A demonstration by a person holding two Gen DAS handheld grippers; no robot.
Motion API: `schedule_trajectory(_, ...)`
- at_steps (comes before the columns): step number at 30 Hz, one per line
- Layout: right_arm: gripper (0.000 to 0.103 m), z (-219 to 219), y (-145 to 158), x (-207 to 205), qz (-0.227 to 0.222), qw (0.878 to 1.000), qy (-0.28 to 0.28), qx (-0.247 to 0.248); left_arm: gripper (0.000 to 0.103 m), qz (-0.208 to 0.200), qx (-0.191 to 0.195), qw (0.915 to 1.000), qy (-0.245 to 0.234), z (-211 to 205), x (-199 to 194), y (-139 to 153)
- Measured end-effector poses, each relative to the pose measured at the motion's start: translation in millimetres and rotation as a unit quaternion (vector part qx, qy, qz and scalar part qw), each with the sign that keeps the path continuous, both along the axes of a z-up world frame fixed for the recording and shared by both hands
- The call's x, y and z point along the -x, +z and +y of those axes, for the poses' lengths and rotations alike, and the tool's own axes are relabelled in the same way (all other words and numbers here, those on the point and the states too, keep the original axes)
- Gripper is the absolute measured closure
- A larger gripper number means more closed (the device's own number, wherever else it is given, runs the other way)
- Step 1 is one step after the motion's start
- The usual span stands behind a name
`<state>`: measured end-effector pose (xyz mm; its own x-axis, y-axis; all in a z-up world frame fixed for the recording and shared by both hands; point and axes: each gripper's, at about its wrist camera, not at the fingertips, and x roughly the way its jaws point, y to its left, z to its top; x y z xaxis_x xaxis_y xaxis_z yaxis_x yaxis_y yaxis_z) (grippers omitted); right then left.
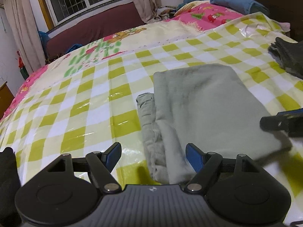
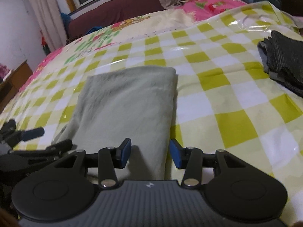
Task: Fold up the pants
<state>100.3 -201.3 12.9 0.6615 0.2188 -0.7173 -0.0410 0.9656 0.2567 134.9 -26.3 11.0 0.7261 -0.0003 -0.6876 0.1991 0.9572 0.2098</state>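
Note:
Light grey-green pants (image 1: 204,102) lie folded into a thick rectangle on the checked sheet, also seen in the right wrist view (image 2: 128,102). Their bunched layered edge (image 1: 151,132) faces left. My left gripper (image 1: 153,156) is open wide above the near left corner of the pants, with nothing pressed between its pads. My right gripper (image 2: 150,154) is open about halfway over the near right edge of the pants, its blue pads (image 2: 175,155) clear of the cloth. Each gripper shows at the edge of the other's view: the right gripper (image 1: 280,123), the left gripper (image 2: 28,134).
A glossy yellow-and-white checked plastic sheet (image 1: 75,102) covers the bed. A dark folded garment (image 2: 284,62) lies at the right. Pink floral bedding (image 1: 204,17) and blue pillows (image 1: 233,1) sit at the far end. A window and curtains stand behind a maroon sofa (image 1: 90,28).

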Motion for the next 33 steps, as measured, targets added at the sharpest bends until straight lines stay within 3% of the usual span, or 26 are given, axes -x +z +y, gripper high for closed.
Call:
schedule_trajectory(9, 0.057, 9, 10, 30, -0.002, 1.000, -0.003, 0.001, 0.014, -0.006, 0.014, 0.9999, 0.001, 5, 36, 8)
schedule_trajectory(25, 0.056, 5, -13, 66, 0.002, 0.999, -0.027, -0.018, 0.014, 0.002, 0.010, 0.9999, 0.004, 8, 70, -1)
schedule_trajectory(33, 0.053, 11, -18, 73, -0.006, 1.000, -0.014, -0.016, 0.014, 0.010, -0.004, 0.9999, -0.002, -1, 80, -10)
